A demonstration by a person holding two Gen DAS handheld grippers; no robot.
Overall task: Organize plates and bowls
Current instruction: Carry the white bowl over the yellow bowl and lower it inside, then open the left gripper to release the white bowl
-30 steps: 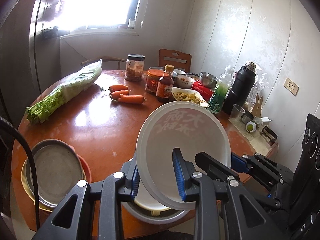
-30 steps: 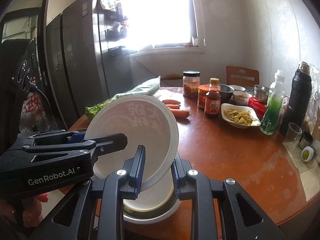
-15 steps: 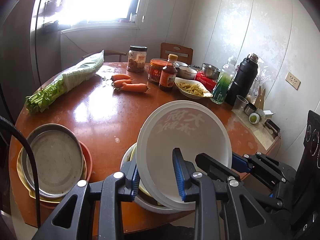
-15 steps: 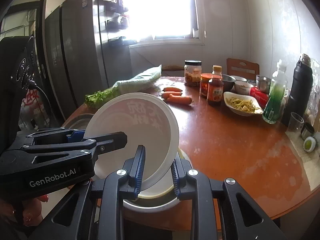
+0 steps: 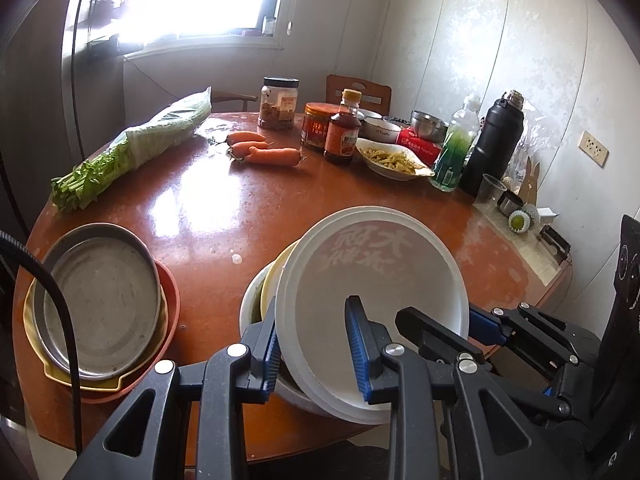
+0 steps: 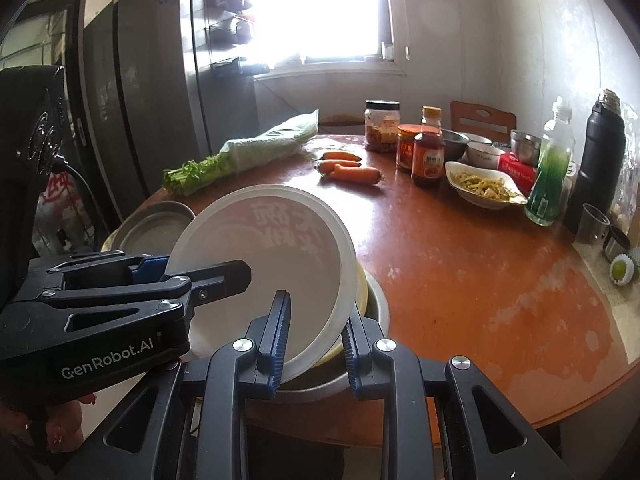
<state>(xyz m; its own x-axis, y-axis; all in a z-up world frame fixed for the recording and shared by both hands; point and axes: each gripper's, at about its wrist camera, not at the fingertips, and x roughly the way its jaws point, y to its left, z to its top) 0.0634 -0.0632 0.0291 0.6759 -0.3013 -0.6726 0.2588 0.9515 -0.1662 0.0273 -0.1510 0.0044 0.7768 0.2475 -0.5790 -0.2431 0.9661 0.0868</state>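
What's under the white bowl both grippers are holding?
Under the tilted white bowl sits a yellow bowl nested in a metal bowl. The white bowl covers their insides.

Left claw (image 5: pixel 316 354), right claw (image 6: pixel 314 344) clamped.

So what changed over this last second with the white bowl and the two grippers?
Both grippers, left gripper and right gripper, have carried the white bowl down toward the stacked bowls at the table's near edge; it now sits just above them, tilted. Nothing was let go: each gripper stays clamped on the rim. The plate stack, carrots and bottles have not moved.
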